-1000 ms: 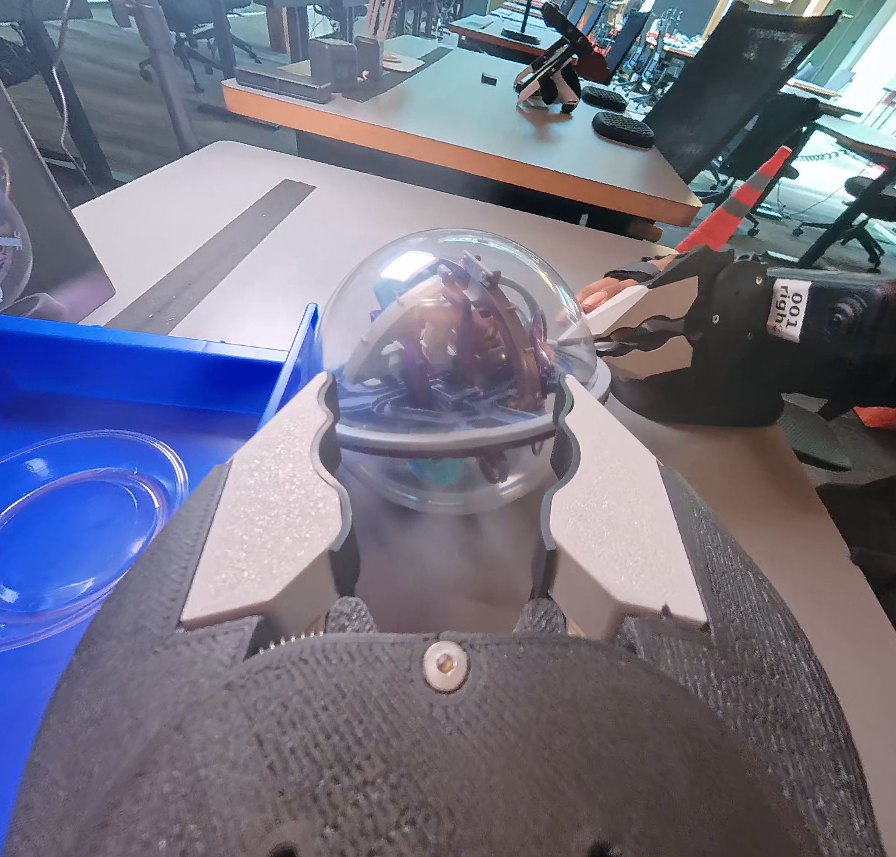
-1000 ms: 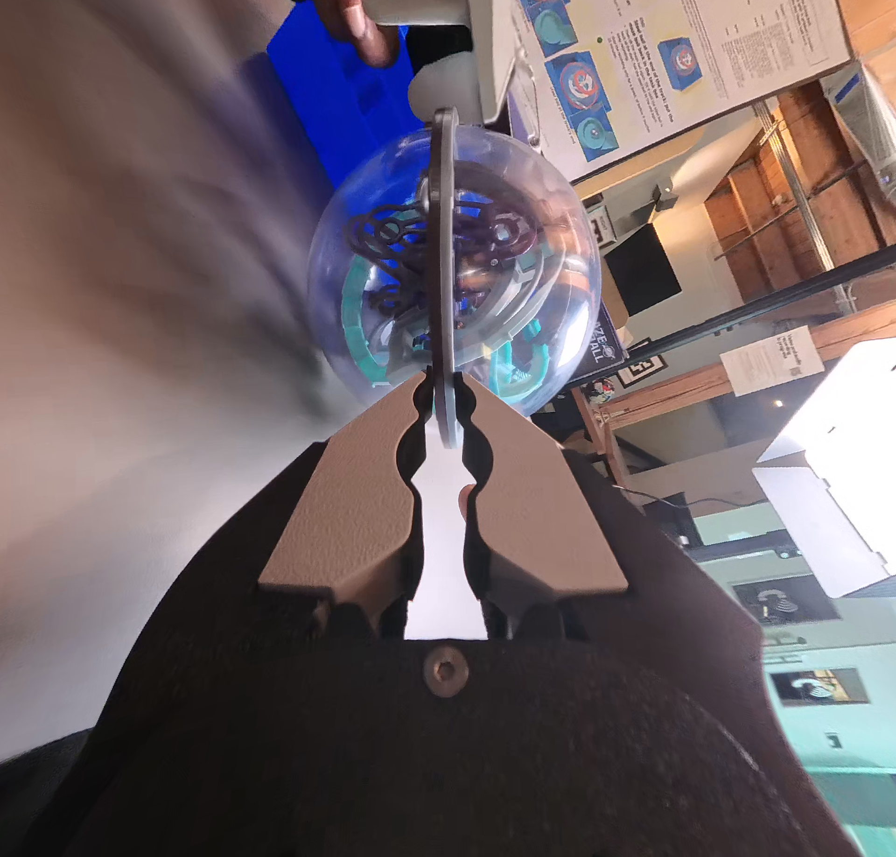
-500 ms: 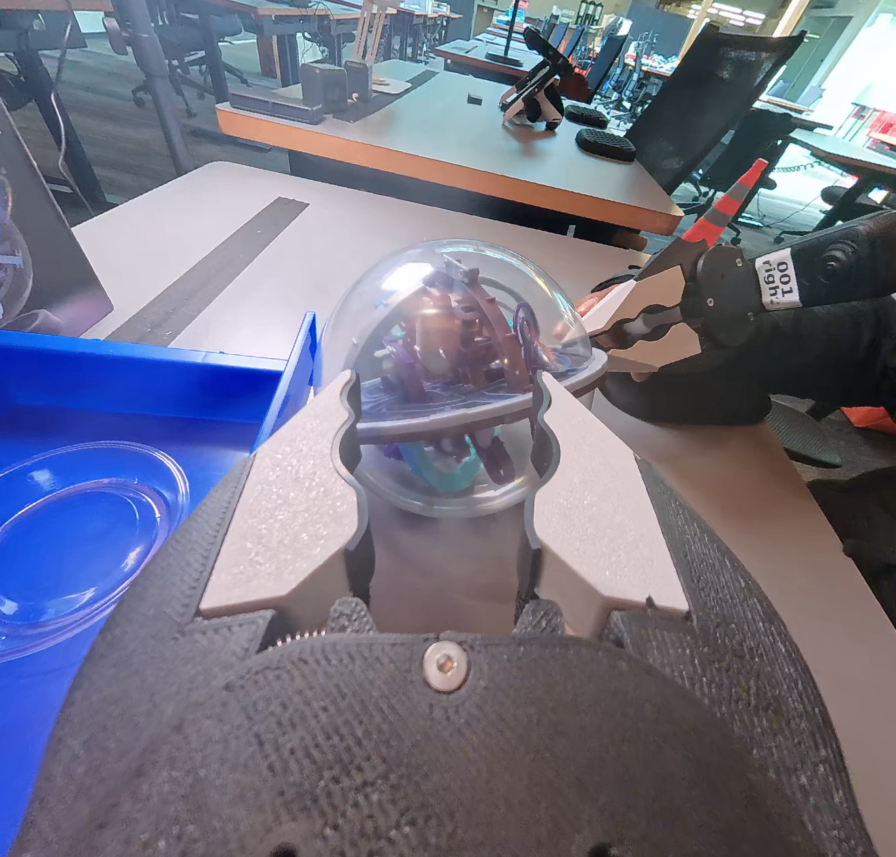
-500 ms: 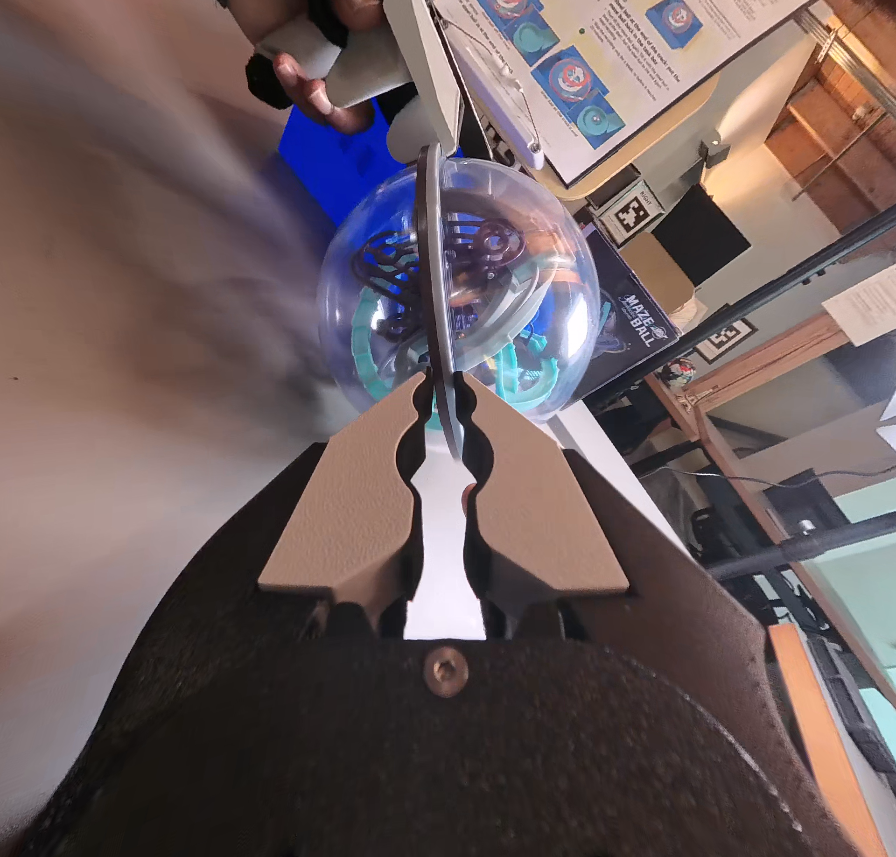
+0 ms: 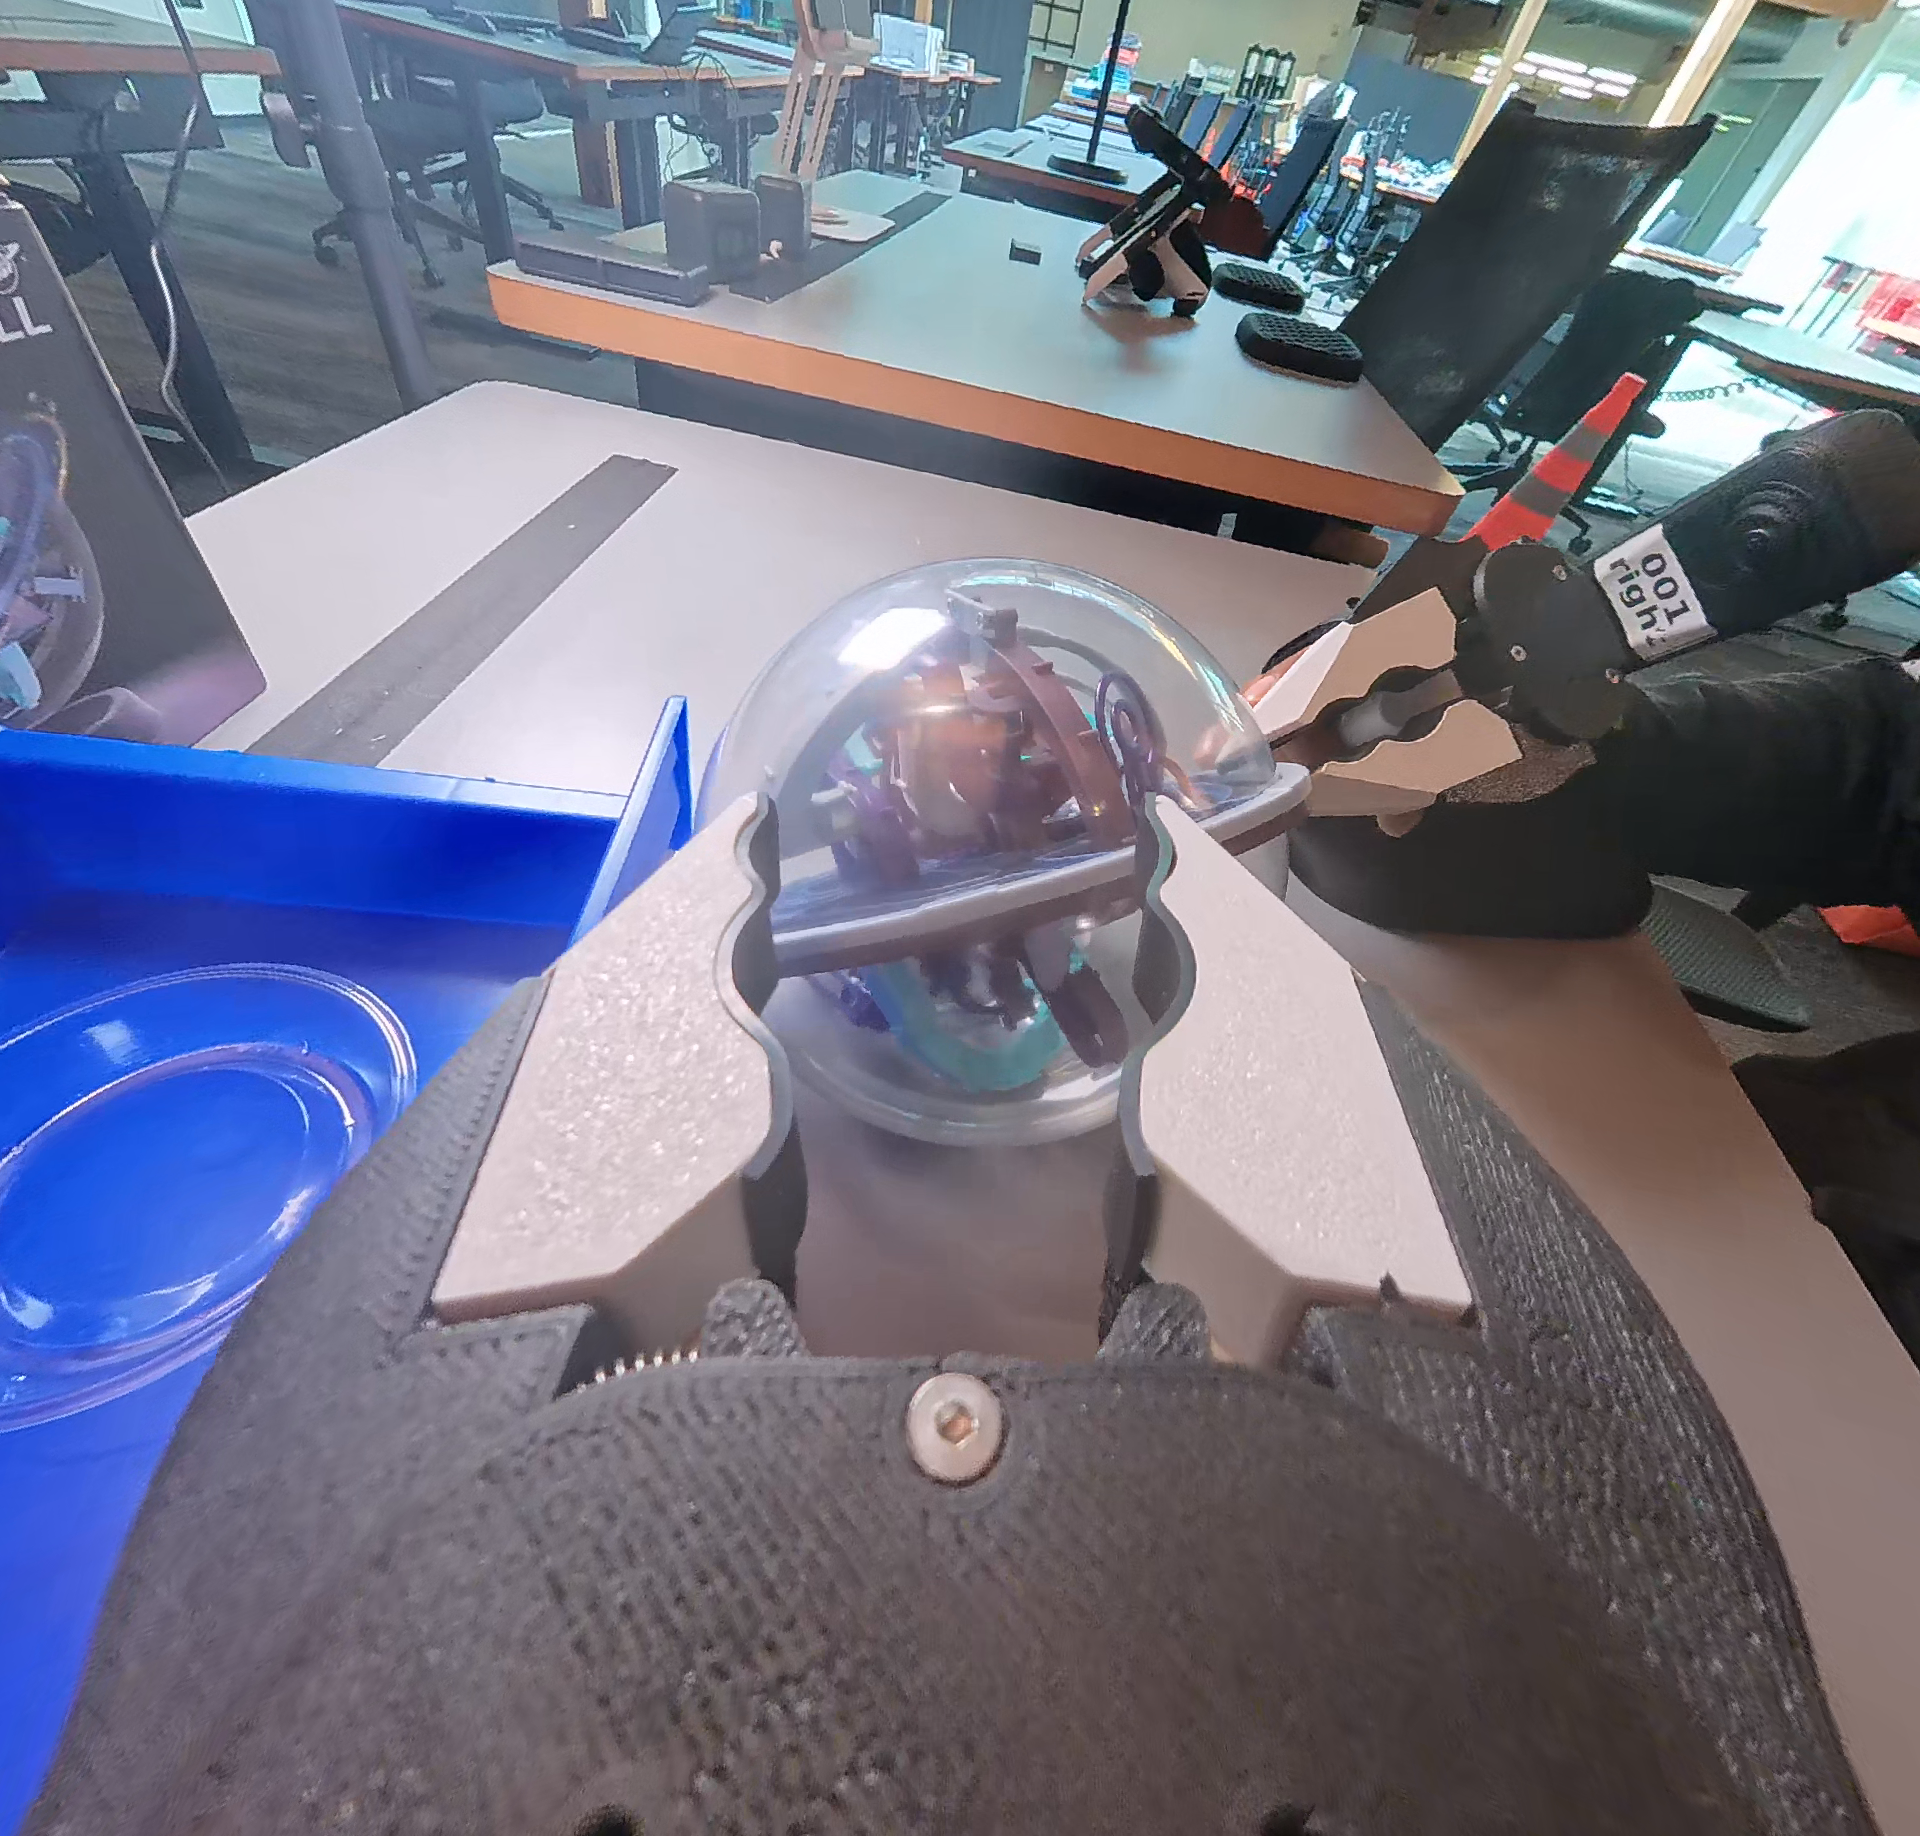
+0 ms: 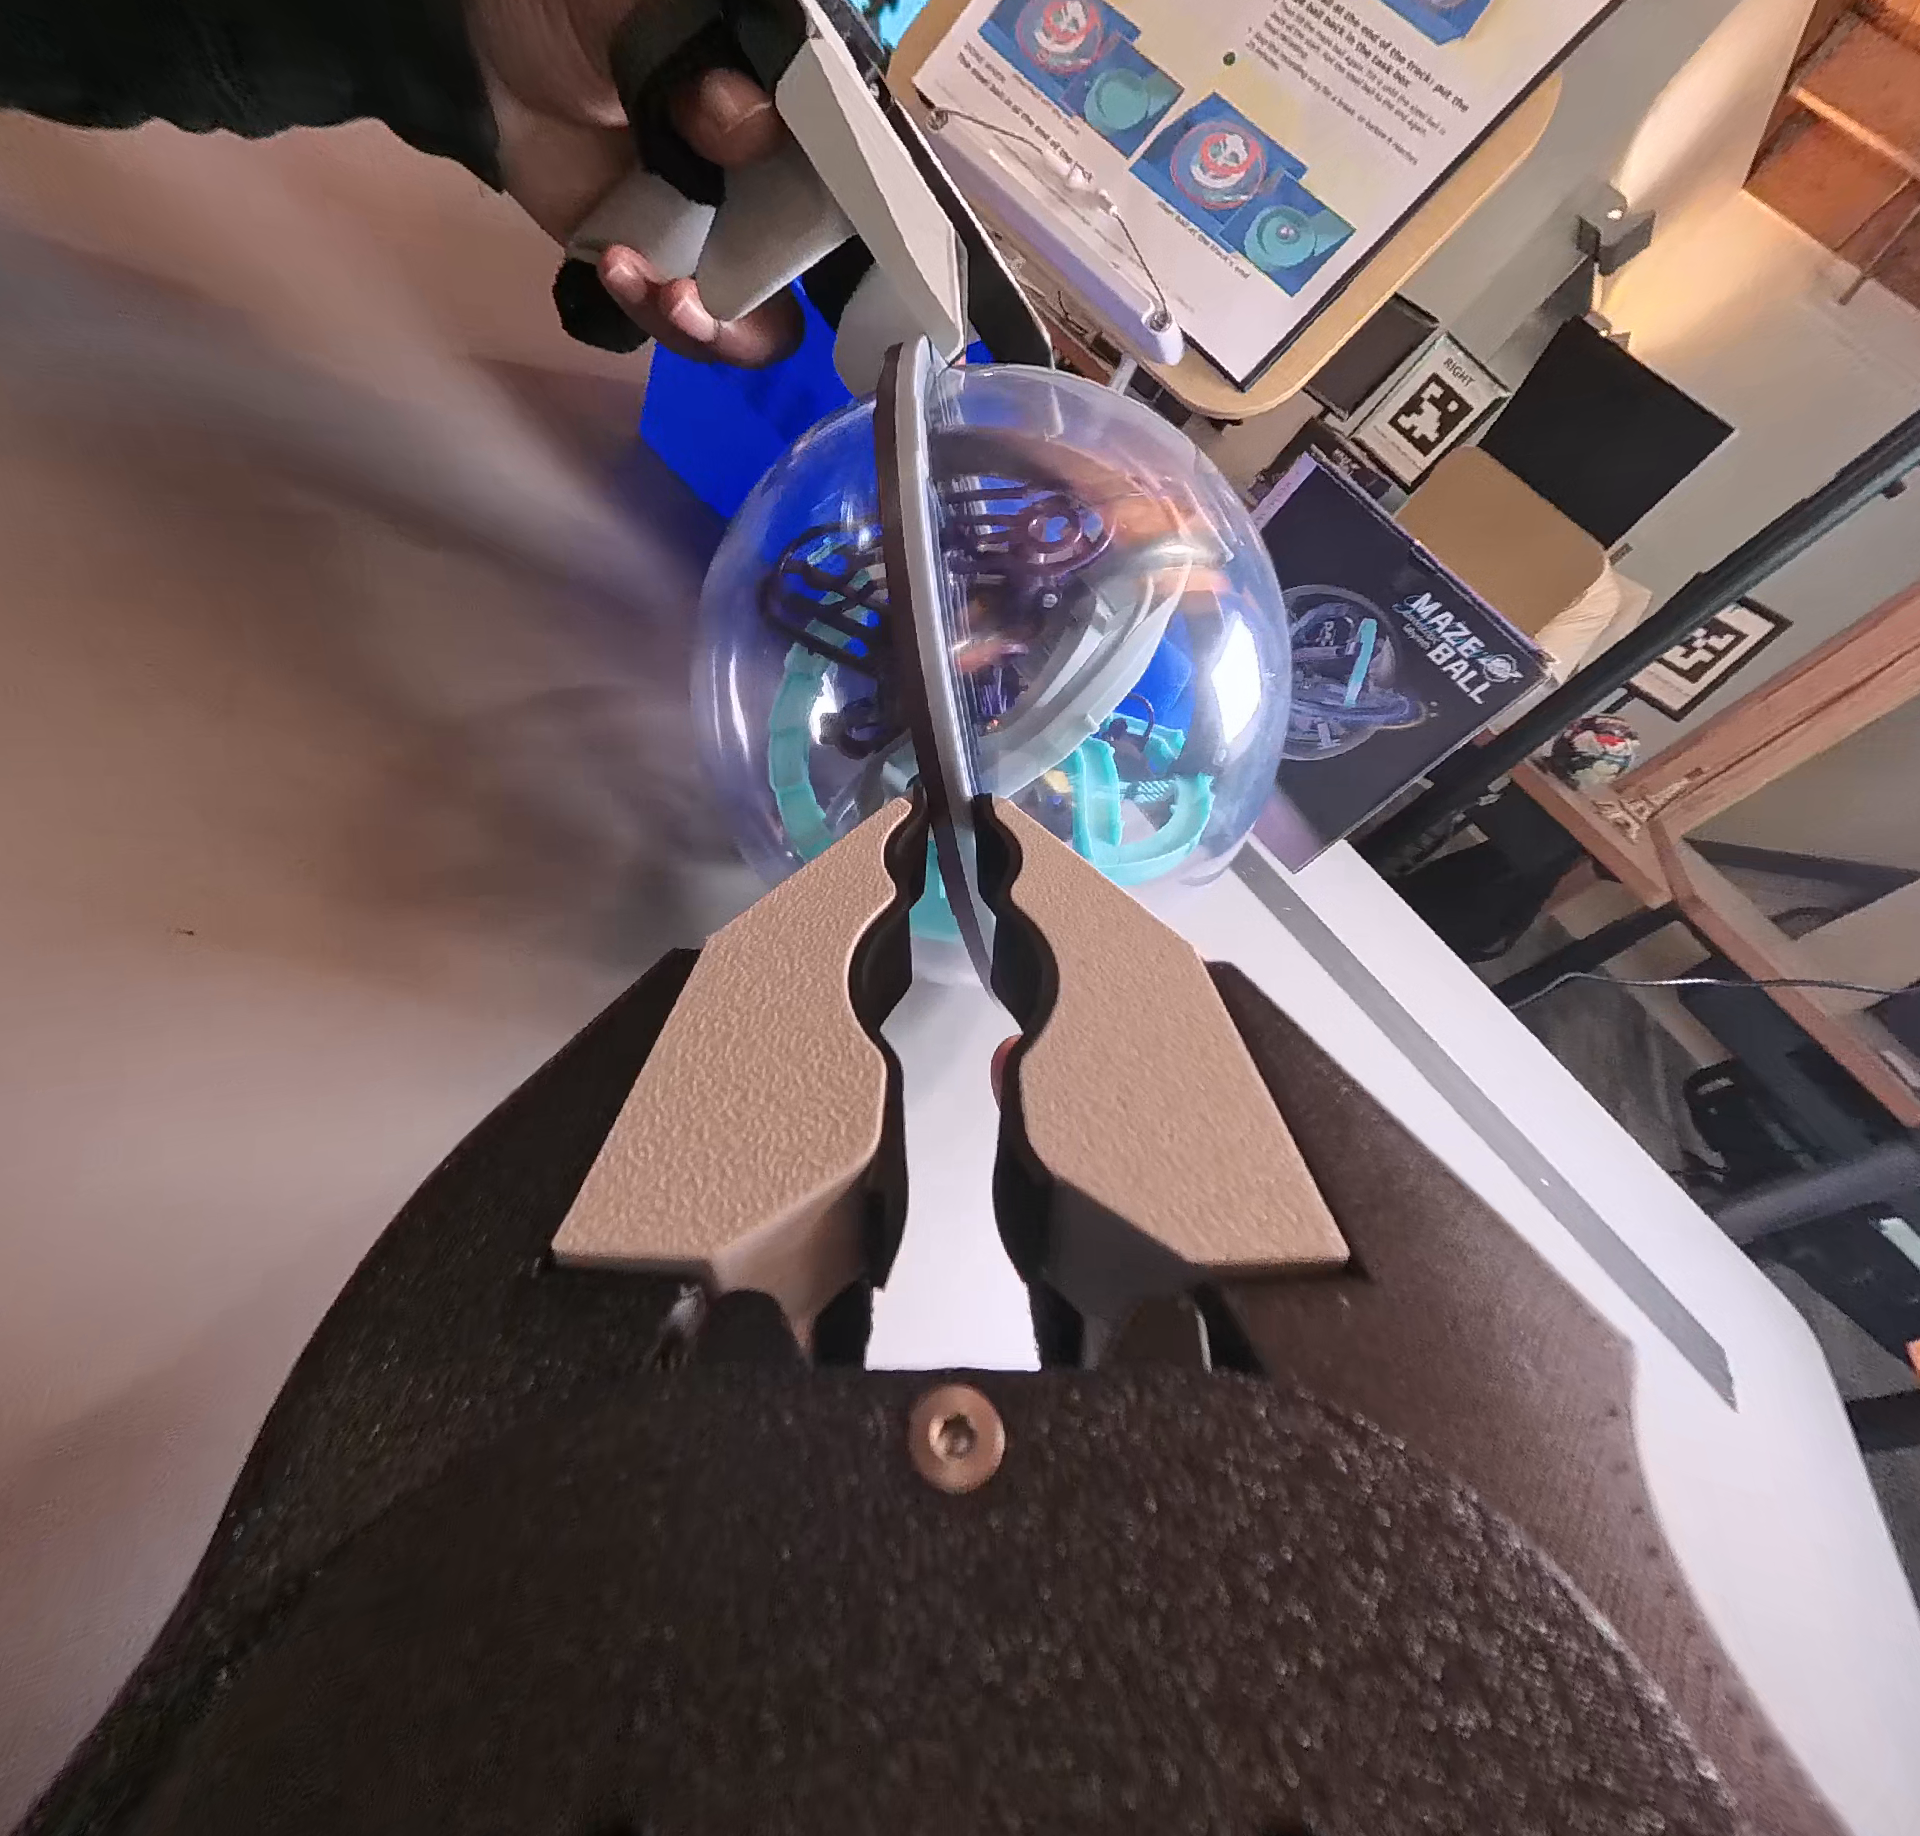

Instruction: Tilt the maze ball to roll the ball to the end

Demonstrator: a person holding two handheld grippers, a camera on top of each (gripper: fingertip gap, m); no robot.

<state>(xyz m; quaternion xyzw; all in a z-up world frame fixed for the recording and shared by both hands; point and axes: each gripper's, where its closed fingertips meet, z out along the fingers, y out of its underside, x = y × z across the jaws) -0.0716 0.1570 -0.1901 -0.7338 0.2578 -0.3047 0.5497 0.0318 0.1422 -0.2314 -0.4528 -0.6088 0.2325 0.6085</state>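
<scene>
Maze ball (image 5: 997,851) is held up just above the grey table (image 5: 540,581), caught between both grippers, and its equator ring (image 5: 935,913) sits tilted, higher toward 3 o'clock. Going left to right: a blue bin (image 5: 312,830) with a clear dish (image 5: 177,1132) in it sits around 9 o'clock, just beside the sphere. Then the left gripper (image 5: 956,872), jaws spread wide around the sphere with the fingers (image 5: 665,1038) clamped on the ring's edges, I'd guess so it can't slip while tilting. Over at 3 o'clock the right gripper (image 6: 951,851) has its jaws nearly together, pinching the thin ring edge-on. Looks like that's the steering hand. Can't make out the little ball inside the tracks.
</scene>
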